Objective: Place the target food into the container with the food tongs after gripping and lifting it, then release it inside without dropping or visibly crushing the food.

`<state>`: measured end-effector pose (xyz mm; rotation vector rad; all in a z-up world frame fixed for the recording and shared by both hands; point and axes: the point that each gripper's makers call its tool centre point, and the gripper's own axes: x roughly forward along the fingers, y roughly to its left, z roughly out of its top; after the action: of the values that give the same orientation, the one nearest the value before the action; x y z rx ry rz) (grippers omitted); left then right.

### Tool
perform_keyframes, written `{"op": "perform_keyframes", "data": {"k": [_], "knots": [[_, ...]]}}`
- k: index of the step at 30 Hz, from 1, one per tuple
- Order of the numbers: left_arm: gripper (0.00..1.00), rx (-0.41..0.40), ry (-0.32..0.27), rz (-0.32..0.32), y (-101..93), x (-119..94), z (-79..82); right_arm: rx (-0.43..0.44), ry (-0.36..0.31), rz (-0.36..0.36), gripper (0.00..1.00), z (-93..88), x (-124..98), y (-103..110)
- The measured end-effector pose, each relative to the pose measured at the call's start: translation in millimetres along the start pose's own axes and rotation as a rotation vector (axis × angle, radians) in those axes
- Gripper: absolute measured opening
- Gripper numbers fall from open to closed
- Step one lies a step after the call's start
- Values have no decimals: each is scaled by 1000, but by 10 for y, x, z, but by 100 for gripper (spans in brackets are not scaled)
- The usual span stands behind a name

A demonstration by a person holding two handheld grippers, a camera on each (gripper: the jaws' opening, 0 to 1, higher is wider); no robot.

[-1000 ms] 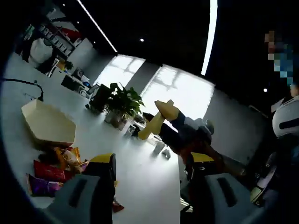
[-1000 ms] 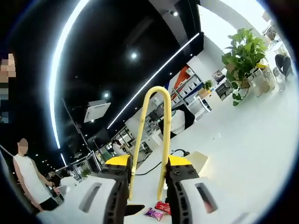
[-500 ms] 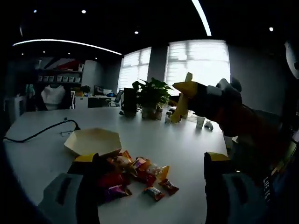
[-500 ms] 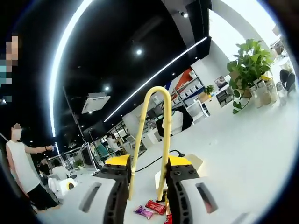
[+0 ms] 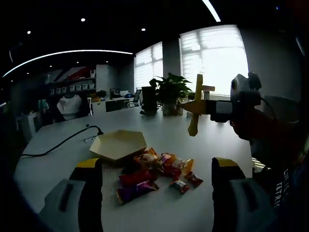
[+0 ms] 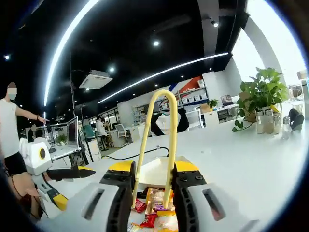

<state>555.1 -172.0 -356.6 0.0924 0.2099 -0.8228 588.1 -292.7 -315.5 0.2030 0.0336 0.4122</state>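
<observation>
Up front in the left gripper view, a white worktop (image 5: pixel 58 145) runs back toward bright blinded windows (image 5: pixel 219 58), with a potted plant (image 5: pixel 170 92) at centre and a dark ceiling crossed by a curved light strip. A pale hexagonal container (image 5: pixel 118 144) sits left of centre, a black cable (image 5: pixel 63 141) trailing to its left. Just beside it, lower centre, lies a heap of wrapped snacks (image 5: pixel 157 169). The left claw (image 5: pixel 157 193) stands wide, nothing between its jaws. At the right of the frame the right claw (image 5: pixel 212 108) reaches in, carrying yellow food tongs (image 5: pixel 195 108) whose long axis runs near vertical in the frame, well above the snacks.

Over in the right gripper view, the same worktop (image 6: pixel 251 164) stretches to the plant (image 6: pixel 260 94) at right; desks and a person (image 6: pixel 12 135) stand at left. The right claw (image 6: pixel 152 181) is clamped on the tongs (image 6: pixel 154 140), their looped end up toward frame centre. Between the jaws, at the bottom, the snacks (image 6: pixel 154 212) show, the container (image 6: pixel 154 171) just behind.
</observation>
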Motion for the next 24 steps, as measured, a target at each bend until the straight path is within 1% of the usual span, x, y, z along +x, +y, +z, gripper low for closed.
{"op": "perform_keyframes", "data": {"k": [2,4,5,6,7,9,12,14,17,20,23,24], "knots": [[100,3,3,-1,-19,-12,-16,-10,30,-30,26,-131,14,-39],[100,10,4,5,-26,-31,-19,-68,32,-44,26,-201,16,-66],[100,12,0,6,-32,-46,-14,-70,42,-46,26,-252,22,-67],[100,2,-9,3,-31,-58,-4,-74,44,-48,26,-280,29,-80],[100,-34,-24,-5,-47,-64,12,-77,44,-49,26,-306,37,-93],[100,-84,-33,-7,-40,-93,22,-72,50,-60,26,-374,55,-136],[99,-64,-34,12,-4,-131,37,-55,60,-78,26,-464,77,-197],[99,-64,-46,14,10,-155,75,-69,60,-83,26,-500,94,-212],[98,-66,-60,20,31,-160,110,-119,51,-89,26,-529,141,-225],[98,-53,-48,31,54,-156,85,-143,58,-95,26,-618,208,-205],[97,-58,-41,30,52,-159,63,-163,45,-92,26,-664,235,-176],[97,-57,-38,32,55,-165,55,-174,58,-100,26,-703,245,-174]]}}
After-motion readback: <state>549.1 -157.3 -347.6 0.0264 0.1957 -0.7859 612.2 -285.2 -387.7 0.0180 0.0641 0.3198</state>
